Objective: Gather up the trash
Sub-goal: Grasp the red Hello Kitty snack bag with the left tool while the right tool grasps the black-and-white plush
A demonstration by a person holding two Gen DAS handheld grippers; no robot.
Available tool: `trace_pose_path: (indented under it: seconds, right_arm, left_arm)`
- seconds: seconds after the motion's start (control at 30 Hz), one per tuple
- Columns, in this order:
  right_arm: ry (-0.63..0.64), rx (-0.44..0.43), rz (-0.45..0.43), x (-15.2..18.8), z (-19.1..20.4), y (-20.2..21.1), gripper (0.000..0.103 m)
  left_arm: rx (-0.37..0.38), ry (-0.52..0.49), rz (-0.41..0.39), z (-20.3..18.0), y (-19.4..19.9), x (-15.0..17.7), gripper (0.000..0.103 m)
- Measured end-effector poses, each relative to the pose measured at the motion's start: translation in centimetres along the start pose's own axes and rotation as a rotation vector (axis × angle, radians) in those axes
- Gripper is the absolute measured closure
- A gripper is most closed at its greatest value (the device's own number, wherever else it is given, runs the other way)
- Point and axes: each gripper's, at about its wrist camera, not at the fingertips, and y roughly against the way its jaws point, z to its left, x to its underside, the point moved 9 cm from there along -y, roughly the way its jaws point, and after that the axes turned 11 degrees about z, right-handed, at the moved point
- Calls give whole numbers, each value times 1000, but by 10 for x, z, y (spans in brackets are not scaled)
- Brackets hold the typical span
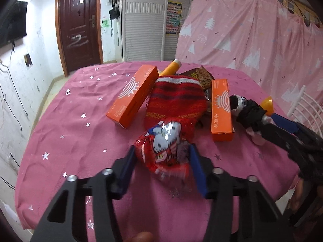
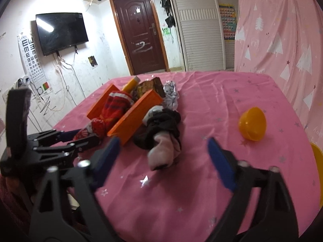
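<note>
Left hand-held gripper (image 1: 161, 151): nearest the lens, blue pads either side of the red cartoon wrapper (image 1: 163, 147). Pads appear to touch the foil on both flanks, so I log it as clamped on the wrapper, though motion blur at the lower edge leaves contact pressure uncertain. Whether the wrapper is lifted or resting on the cloth cannot be told.

Desk (image 1: 66, 125): pink star-print cloth, carries everything.

Right hand-held gripper (image 2: 161, 143): fingers wide apart, holding nothing, aimed along the desk at the black and pink sock bundle (image 2: 161, 135) lying just ahead between its pads.

Clutter pile, beyond the wrapper: red knit sock (image 1: 175, 100) directly behind it, touching; two orange boxes (image 1: 134, 95) flanking the sock; dark snack packet (image 1: 201, 75) and yellow tube (image 1: 170, 67) at the far end.

Orange plastic half-shell (image 2: 252, 123): well apart from the pile, to the right.

Key relation: wrapper sits dead centre of the left gripper, long axis running away from the lens toward the sock; left hand is the nearer one. Judgement: next move needs a clean lift without dragging the sock
</note>
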Motion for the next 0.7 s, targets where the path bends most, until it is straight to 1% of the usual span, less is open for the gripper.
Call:
trace_pose_path:
  seconds: [0.03,0.07,0.1,0.13,0.17,0.2,0.3,0.4,0.6,0.7]
  right_arm:
    - [1,2,13,-1,-1,-3,38]
    - [4,3,22,-1,0,-6,40]
    - [4,4,29,-1,1,-8,45]
    - [4,4,37,-1,1,-11,56]
    - [7,2,48,-1,2,-14,65]
    - [8,13,52,1,2,-16,70]
    - [18,24,44,2,2,-14,74]
    - [-3,26,16,1,-4,-7,74]
    - [-38,14,-40,-5,-15,13,74]
    - [-45,7,-66,-10,-20,22,74]
  left_arm:
    - [7,0,-2,-1,0,1,73]
    - [13,2,-3,-2,0,1,75]
    - [19,2,-1,-3,-1,1,77]
    - [23,2,-1,-3,1,0,78]
    - [26,1,-3,-4,2,0,80]
    - [30,0,-7,-5,3,0,81]
    - [45,-2,-24,-8,7,1,83]
    - [60,-5,-44,-11,16,1,84]
    - [53,-14,-83,-15,38,-4,84]
    - [48,-26,-108,-22,52,-11,84]
